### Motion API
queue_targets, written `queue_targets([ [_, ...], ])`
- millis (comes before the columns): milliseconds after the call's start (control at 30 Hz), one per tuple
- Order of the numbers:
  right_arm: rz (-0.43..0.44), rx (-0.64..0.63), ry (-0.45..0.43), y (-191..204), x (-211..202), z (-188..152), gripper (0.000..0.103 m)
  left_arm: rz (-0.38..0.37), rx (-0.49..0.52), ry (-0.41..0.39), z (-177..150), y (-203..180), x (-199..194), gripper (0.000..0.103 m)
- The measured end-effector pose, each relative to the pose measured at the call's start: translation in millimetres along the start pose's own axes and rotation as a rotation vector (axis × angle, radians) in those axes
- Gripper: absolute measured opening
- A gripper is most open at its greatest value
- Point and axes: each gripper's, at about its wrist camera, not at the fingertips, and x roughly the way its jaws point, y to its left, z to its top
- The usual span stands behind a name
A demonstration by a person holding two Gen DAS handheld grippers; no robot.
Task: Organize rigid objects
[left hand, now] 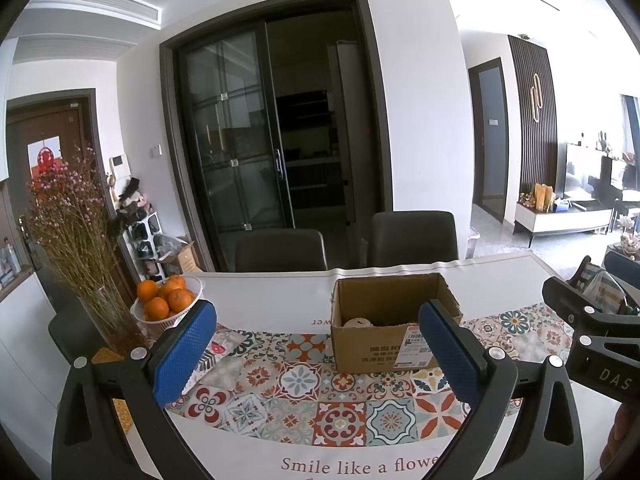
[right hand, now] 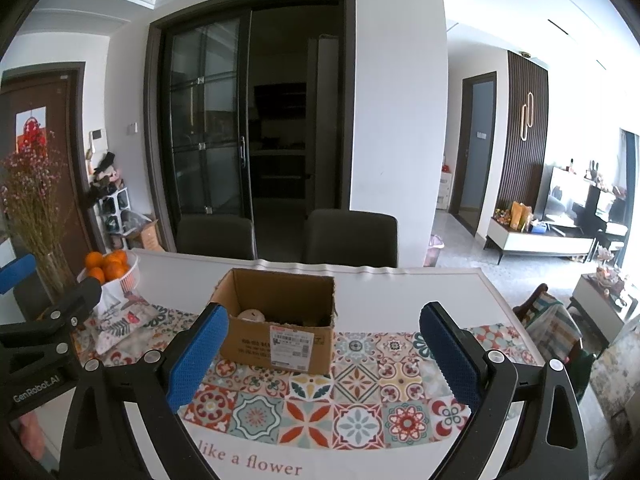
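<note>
Left wrist view: left claw [left hand: 316,354] spread, empty, above surface [left hand: 272,300]; right claw [right hand: 322,354] spread, empty; both face open cardboard box [left hand: 384,336], probably for sorting.

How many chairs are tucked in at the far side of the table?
2. A dark chair back sits left, beyond the table's far edge; a second dark chair back sits right of it, behind the open brown cardboard box. Others may be hidden outside the view.

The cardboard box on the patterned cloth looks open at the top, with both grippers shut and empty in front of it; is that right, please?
Not quite: the cardboard box is open on the patterned cloth, but the left gripper and right gripper are both open and empty, as each wrist view shows.
</note>
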Motion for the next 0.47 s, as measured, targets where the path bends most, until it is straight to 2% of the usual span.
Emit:
queue_targets([
  [467, 0.004, 0.000, 0.001, -3.0, 0.7, 0.0, 0.097, -0.012, -0.021, 0.009, -1.7, 0.8, 1.4, 0.103],
])
